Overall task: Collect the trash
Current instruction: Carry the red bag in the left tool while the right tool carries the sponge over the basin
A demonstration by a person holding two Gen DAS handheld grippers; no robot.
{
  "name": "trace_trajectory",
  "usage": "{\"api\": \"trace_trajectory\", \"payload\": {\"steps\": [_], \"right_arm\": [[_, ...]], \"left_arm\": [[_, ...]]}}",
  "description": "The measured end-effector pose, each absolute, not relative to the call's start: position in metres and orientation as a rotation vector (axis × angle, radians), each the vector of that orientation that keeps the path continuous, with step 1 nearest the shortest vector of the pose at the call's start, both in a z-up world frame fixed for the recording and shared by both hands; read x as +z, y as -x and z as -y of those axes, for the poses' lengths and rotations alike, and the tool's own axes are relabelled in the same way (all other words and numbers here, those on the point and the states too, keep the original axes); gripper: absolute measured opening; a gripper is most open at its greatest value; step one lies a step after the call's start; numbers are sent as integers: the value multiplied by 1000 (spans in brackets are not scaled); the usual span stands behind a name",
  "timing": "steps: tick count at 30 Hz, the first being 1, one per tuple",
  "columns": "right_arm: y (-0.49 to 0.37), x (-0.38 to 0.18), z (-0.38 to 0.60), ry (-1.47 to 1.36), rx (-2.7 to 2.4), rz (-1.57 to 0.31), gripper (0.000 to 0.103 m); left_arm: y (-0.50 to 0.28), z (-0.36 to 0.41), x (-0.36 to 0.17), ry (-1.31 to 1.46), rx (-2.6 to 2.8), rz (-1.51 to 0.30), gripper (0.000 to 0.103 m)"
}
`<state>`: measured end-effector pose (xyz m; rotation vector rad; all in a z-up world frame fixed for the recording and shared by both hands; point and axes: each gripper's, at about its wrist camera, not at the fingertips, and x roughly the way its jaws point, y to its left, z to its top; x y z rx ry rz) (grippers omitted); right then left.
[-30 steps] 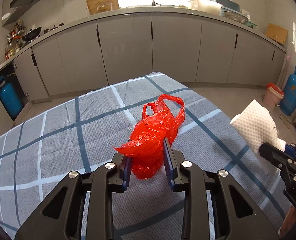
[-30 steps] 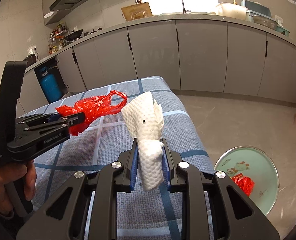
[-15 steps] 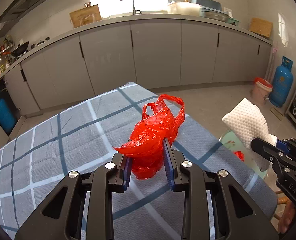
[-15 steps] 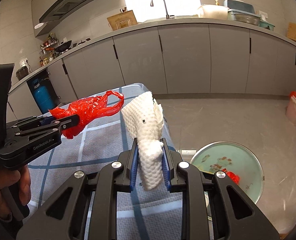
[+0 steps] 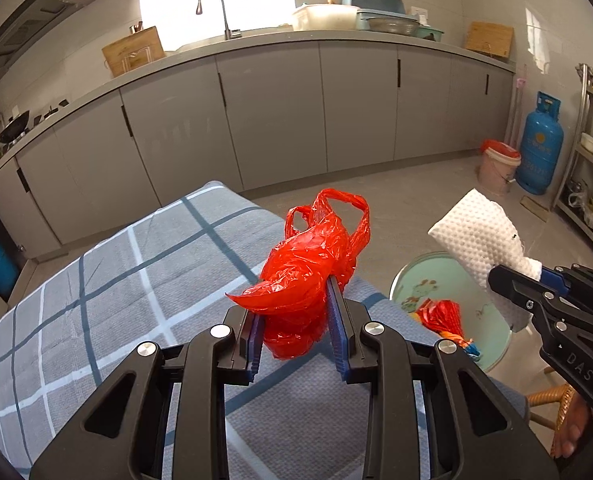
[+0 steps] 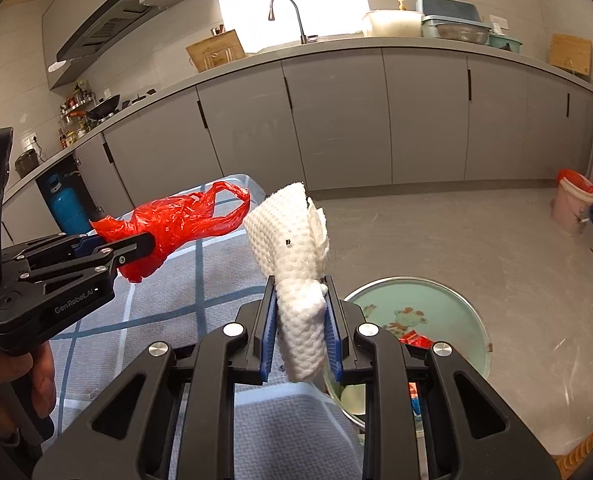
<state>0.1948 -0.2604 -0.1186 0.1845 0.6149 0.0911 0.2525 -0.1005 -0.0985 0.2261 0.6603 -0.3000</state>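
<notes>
Two light, soft scraps in play: left gripper (image 5: 296, 340) clamps the crinkly red bag (image 5: 308, 276) mid-bunch. Right gripper (image 6: 299, 332) pinches the limp paper towel (image 6: 296, 280) low; both likely crush easily.

Below the left gripper (image 5: 296, 322), a grey-and-blue checked tablecloth (image 5: 108, 280) covers the table. Past its right edge, under the right gripper (image 6: 301, 316), a pale green basin (image 6: 448, 300) sits on the grey floor (image 6: 436, 232), red scraps (image 5: 440, 314) inside.

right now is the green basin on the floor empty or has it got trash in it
Not empty. The green basin already holds red plastic scraps, seen in both wrist views.
</notes>
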Motion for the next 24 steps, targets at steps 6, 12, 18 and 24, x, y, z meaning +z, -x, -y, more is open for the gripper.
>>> {"api": "trace_trajectory", "payload": {"steps": [6,12,18,24], "right_arm": [[-194,-118,282,-195,52,-610,23],[-191,-123,303,-214,11,-612,23],[-189,-129,320,-226,-19,-619,23],[-191,-132,336,-236,-44,-620,23]], "left_arm": [[-248,123,-97,-244,-335,-653,29],[-246,149,-98,-260,-373,-648,29],[-245,174,-105,-279,-411,-658,29],[-247,193,-111,-288,-433,-665,29]]}}
